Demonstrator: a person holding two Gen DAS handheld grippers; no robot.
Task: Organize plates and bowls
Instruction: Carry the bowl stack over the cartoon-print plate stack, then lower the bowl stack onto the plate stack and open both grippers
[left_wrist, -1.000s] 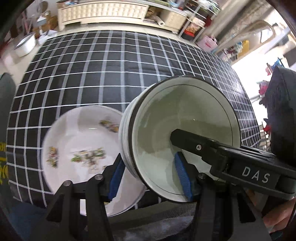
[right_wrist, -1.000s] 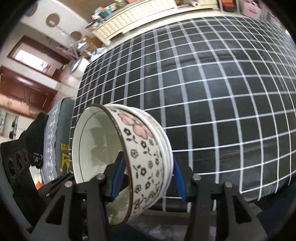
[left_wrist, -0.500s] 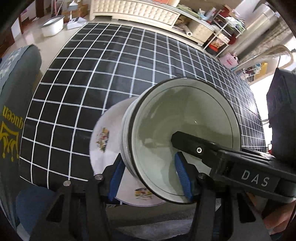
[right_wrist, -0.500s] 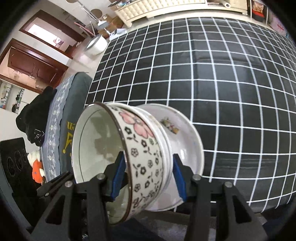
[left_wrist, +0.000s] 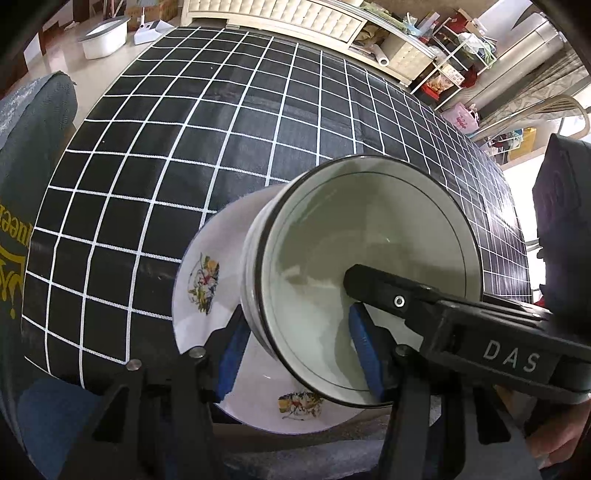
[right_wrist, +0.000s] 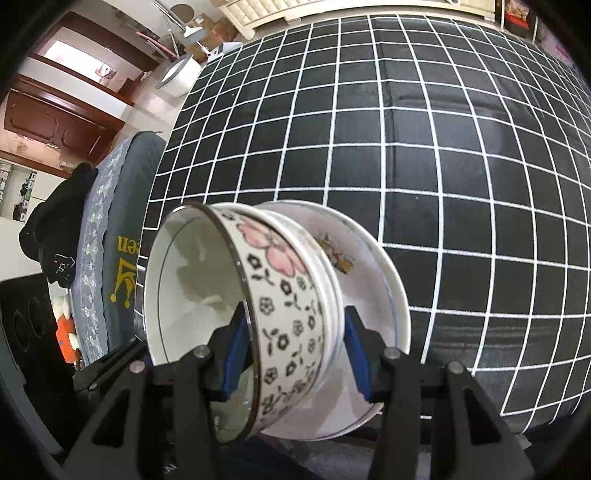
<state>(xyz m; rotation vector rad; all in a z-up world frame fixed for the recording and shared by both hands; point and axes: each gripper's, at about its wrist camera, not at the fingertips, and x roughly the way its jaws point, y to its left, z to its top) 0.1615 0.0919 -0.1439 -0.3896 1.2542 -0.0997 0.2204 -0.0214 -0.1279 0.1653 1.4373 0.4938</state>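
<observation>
Both jaws clamp the bowl stack (left_wrist: 354, 280) (right_wrist: 258, 314) — it hides much of the plate (left_wrist: 199, 273) (right_wrist: 373, 280).

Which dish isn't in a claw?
The shallow white plate with small coloured prints, lying on the checked cloth. The nested flowered bowls are tipped on their side, clamped by the left claw and right claw.

The white flower-printed plate (left_wrist: 199, 280) is mostly hidden behind the stacked white bowls (left_wrist: 365, 266). Yellow lettering on the grey cushion (right_wrist: 122, 266) is cut off, can't read it.
</observation>
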